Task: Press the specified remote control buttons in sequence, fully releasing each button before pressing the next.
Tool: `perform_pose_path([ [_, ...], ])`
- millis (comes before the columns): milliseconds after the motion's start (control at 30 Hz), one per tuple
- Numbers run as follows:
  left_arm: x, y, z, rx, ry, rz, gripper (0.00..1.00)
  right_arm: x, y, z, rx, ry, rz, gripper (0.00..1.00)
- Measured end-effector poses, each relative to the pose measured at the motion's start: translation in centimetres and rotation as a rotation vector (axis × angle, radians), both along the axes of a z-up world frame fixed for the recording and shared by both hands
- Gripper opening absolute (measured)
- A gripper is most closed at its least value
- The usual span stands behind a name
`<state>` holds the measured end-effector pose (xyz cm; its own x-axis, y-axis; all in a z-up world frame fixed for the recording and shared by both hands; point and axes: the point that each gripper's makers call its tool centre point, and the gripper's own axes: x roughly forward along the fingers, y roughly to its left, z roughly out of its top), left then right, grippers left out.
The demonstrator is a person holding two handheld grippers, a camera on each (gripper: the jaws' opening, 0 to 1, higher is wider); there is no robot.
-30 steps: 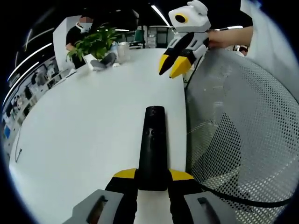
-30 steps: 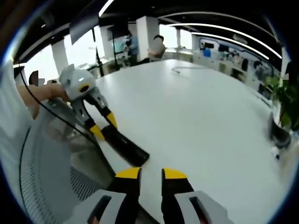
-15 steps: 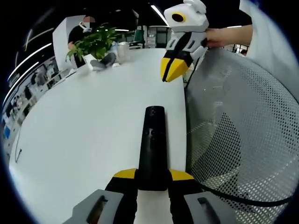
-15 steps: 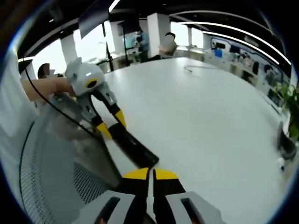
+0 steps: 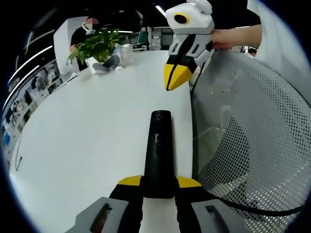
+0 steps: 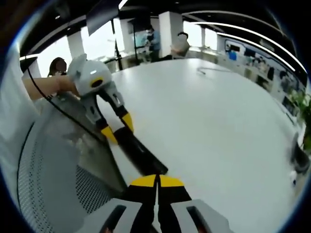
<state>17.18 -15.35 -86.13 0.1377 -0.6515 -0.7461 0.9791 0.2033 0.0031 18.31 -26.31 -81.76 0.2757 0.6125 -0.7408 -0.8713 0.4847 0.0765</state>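
Note:
A long black remote control (image 5: 159,145) lies on the white table (image 5: 87,131), pointing away from me. My left gripper (image 5: 159,183) is shut on its near end, one yellow tip on each side. My right gripper (image 5: 174,78) hangs above and beyond the remote's far end, its yellow tips pressed together and apart from the remote. In the right gripper view the same remote (image 6: 142,154) runs from the left gripper (image 6: 118,129) towards my right gripper (image 6: 156,180), whose jaws are shut with nothing between them.
A white mesh chair back (image 5: 252,131) stands close against the table edge beside the remote, also visible as the mesh chair (image 6: 53,165). A potted plant (image 5: 97,44) and small items sit at the far end. A cable (image 6: 210,72) lies on the far table. People are in the background.
My right gripper's jaws have gone from open to shut, and it has dropped lower and nearer to the remote's far end. The left gripper and remote have not moved.

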Motion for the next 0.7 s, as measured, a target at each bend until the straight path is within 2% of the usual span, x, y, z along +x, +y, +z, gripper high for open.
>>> perform_pose_path([
  [267,0.0,-0.1,-0.1,0.003,-0.003,-0.028,0.24,-0.3,0.3,-1.2,-0.069,0.007,0.059,0.00],
  [400,-0.1,0.0,-0.1,-0.015,-0.001,-0.037,0.24,-0.4,0.2,-2.0,-0.114,0.004,0.094,0.00],
  [700,-0.1,-0.2,-0.1,0.017,0.007,-0.074,0.24,-0.3,0.6,-2.9,-0.156,0.020,0.142,0.00],
])
